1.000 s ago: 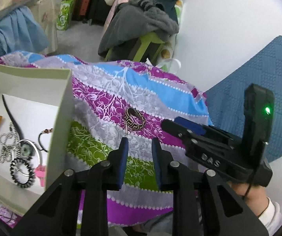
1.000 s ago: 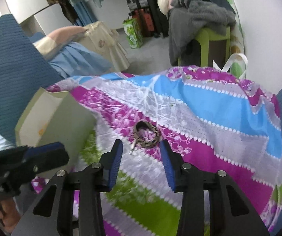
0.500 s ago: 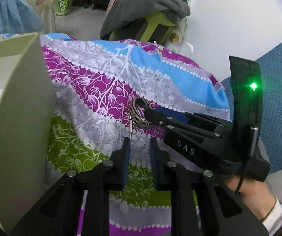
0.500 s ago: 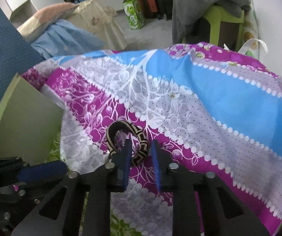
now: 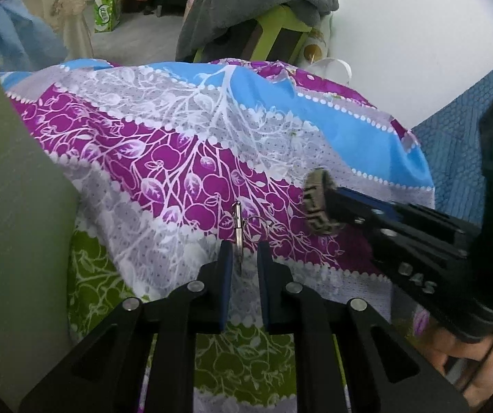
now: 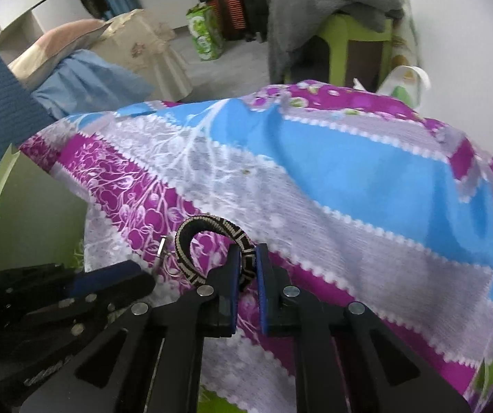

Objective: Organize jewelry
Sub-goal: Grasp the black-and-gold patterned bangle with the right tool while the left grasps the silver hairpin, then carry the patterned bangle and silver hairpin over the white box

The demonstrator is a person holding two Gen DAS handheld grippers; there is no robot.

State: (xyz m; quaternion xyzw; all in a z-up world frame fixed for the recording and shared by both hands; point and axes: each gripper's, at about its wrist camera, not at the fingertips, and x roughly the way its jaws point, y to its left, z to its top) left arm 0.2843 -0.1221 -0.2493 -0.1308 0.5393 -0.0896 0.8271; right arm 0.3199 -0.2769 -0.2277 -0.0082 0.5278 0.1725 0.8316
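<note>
Bracelet (image 6: 212,251) on bedspread (image 6: 349,186); clasp (image 5: 237,220) just left of it (ring attached). Box (image 5: 9,206) at bedspread's left edge. Stool (image 6: 360,34) behind, blanket (image 6: 322,3) draped on it.

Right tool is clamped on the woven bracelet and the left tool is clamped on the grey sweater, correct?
Not quite. The right tool is clamped on the woven bracelet, but the left tool is at a small metal clasp lying on the patterned cloth, not on the sweater, which lies far behind. The left wrist view shows this.
</note>
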